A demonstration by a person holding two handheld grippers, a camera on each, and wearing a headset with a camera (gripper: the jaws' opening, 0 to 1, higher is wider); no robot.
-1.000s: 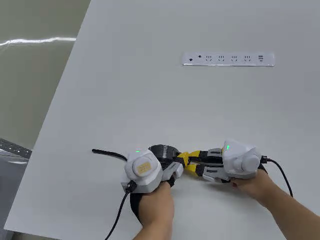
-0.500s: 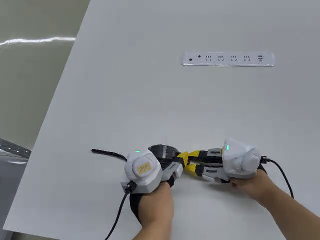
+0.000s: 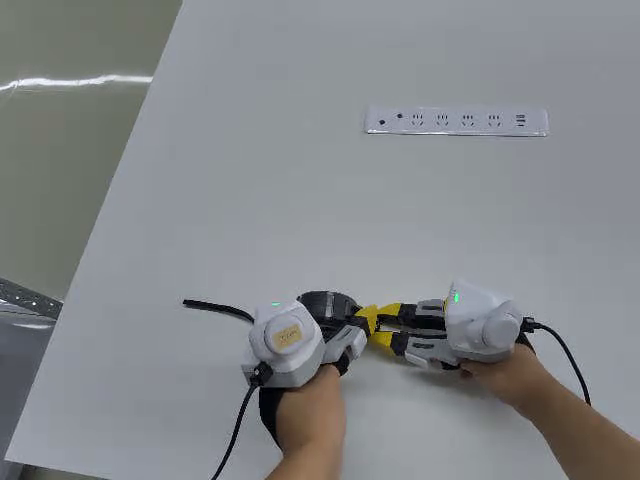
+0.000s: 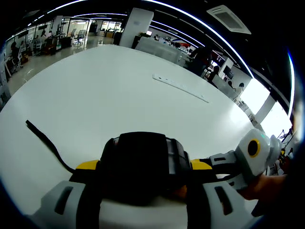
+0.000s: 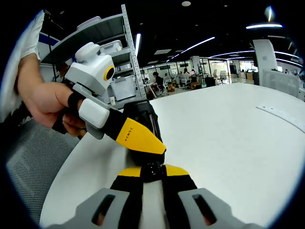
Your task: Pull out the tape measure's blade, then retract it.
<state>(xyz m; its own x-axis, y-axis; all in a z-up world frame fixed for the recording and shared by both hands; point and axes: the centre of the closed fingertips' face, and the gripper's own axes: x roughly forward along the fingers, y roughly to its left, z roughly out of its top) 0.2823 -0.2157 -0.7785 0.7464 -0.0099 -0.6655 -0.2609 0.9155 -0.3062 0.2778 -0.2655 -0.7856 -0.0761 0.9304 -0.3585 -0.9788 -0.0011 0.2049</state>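
A black tape measure (image 3: 325, 300) sits near the table's front edge, with my left gripper (image 3: 338, 318) shut on its case. In the left gripper view the case (image 4: 143, 157) fills the gap between the yellow-tipped jaws of the left gripper (image 4: 143, 166). My right gripper (image 3: 382, 328) comes in from the right. Its yellow tips are closed on a small black piece at the case's mouth, the blade's end, as far as I can tell. In the right gripper view the right gripper (image 5: 151, 171) meets the case (image 5: 143, 112) just under a yellow finger (image 5: 138, 136) of the left gripper. No length of blade shows.
A thin black wrist strap (image 3: 215, 307) trails left from the case across the white table (image 3: 300, 180). A white power strip (image 3: 457, 119) lies at the far right. The table's left edge drops to the floor. Cables hang from both grippers toward me.
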